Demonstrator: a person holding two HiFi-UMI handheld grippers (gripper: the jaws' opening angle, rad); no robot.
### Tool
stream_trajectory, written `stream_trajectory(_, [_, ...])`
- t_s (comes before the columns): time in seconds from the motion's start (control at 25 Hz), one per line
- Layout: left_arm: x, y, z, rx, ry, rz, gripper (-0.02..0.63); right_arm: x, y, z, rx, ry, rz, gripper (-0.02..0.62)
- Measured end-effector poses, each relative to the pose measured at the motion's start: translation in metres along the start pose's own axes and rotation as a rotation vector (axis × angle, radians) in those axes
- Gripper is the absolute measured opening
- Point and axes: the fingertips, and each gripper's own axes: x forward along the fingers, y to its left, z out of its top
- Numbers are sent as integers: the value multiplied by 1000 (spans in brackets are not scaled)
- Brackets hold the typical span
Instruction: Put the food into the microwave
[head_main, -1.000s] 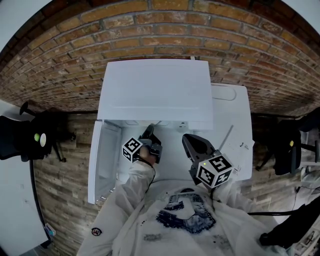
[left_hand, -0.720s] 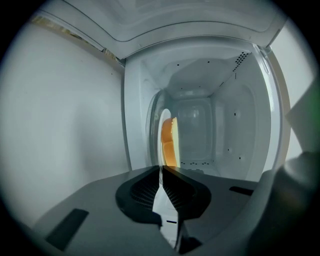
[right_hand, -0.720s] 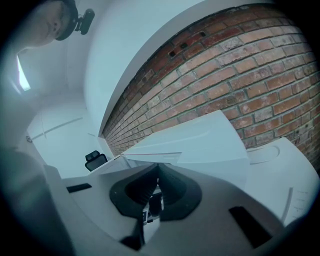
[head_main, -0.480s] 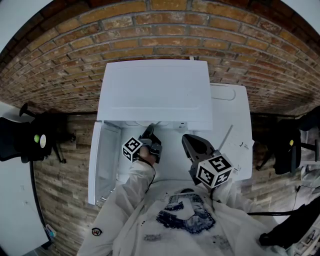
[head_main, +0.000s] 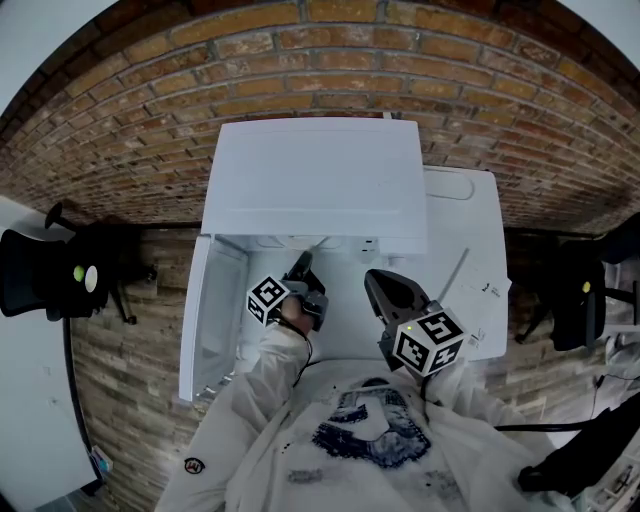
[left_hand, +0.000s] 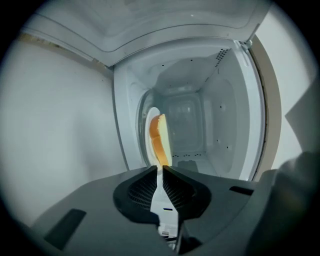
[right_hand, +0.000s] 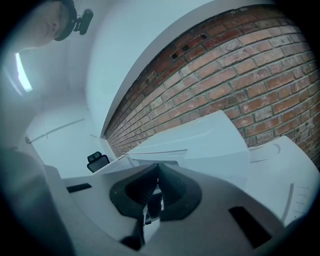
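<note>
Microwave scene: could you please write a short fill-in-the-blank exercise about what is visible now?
The door of the microwave stands ____.
The left tool is shut on the rim of a ____ carrying orange food.
The right tool holds ____.
The wall behind is made of ____.
Missing words: open; plate; nothing; brick.

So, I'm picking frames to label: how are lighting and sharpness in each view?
Head view: sharp, but fisheye bows the red brick wall, corners dark. Left gripper view: white microwave cavity evenly lit, orange-yellow food on the held white plate clear. Right gripper view: bluish cast, wall curved, fingers shadowed.
</note>
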Motion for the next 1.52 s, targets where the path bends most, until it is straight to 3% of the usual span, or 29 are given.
stream_trajectory(0.36, [-44, -61, -6, 312, 18, -40, 28, -6, 11, -4, 21, -23, 29, 14])
stream_trajectory(0.56, [-68, -97, -11, 579, 27, 1, 14, -9, 15, -2, -3, -35, 33, 14])
stream_trajectory(0.88, [-112, -171, -17, 1058, -75, -5, 8, -10, 25, 0, -33, -40, 55, 14])
stream_trajectory(1.04, [-135, -197, -27, 1232, -116, -13, 8, -15, 30, 7, -75, -51, 57, 14])
stream_trajectory(1.2, [-150, -206, -30, 1322, -146, 1, 8, -22, 33, 14, -104, -67, 42, 14])
stream_trajectory(1.52, [-154, -206, -30, 1355, -181, 33, 8, -24, 35, 20, -135, -79, 30, 14])
